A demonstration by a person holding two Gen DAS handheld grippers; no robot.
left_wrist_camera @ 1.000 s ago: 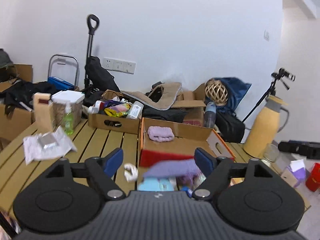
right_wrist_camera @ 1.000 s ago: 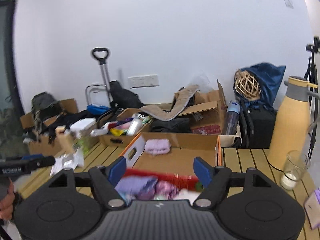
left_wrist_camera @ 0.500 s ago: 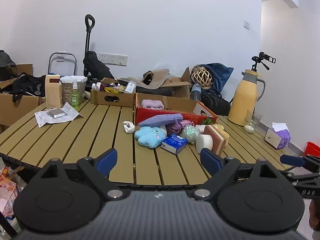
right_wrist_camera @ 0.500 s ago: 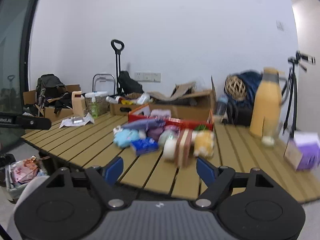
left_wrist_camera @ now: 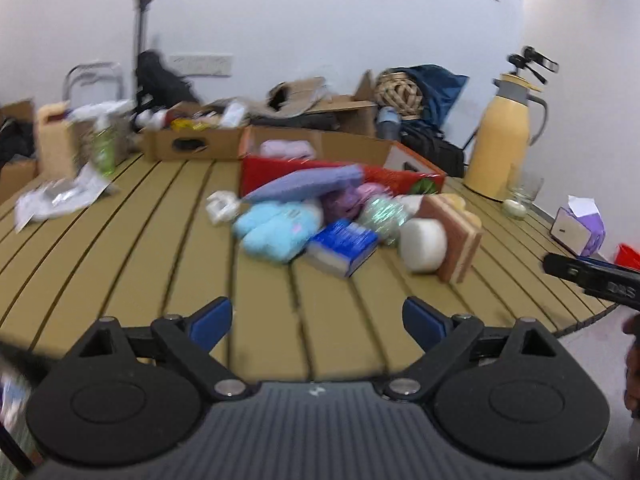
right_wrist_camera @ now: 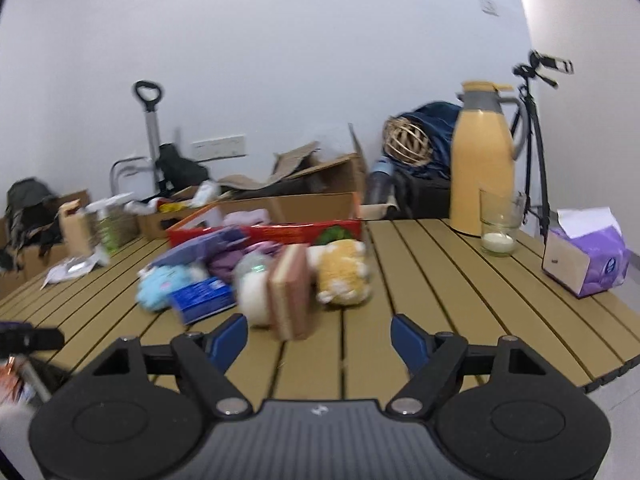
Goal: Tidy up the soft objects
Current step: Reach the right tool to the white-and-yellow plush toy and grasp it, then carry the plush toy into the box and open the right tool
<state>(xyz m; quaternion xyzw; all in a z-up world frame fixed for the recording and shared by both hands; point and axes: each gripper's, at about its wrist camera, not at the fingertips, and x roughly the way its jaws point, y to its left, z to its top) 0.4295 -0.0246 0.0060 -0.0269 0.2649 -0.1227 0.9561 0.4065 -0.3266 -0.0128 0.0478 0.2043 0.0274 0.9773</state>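
Observation:
A heap of soft things lies mid-table in front of a red-fronted cardboard box (left_wrist_camera: 340, 172): a light blue plush (left_wrist_camera: 276, 228), a lilac flat cushion (left_wrist_camera: 304, 184), a blue packet (left_wrist_camera: 344, 246), a white foam roll (left_wrist_camera: 424, 244), a pink-and-tan sponge (left_wrist_camera: 456, 236) and a yellow plush (right_wrist_camera: 344, 276). A pink cloth (left_wrist_camera: 286, 148) lies inside the box. My left gripper (left_wrist_camera: 318, 318) is open and empty, short of the heap. My right gripper (right_wrist_camera: 320, 338) is open and empty, just before the sponge (right_wrist_camera: 290, 296).
A yellow thermos (right_wrist_camera: 482, 160), a glass (right_wrist_camera: 500, 220) and a purple tissue pack (right_wrist_camera: 586, 252) stand at the right of the slatted table (left_wrist_camera: 160, 240). Papers (left_wrist_camera: 60, 200), bottles and an open carton (left_wrist_camera: 192, 140) sit at the left back. The table's edge is close below both grippers.
Both grippers pulled back from over the box a second ago to the table's near edge, then moved slightly forward toward the heap. Both stay open and empty.

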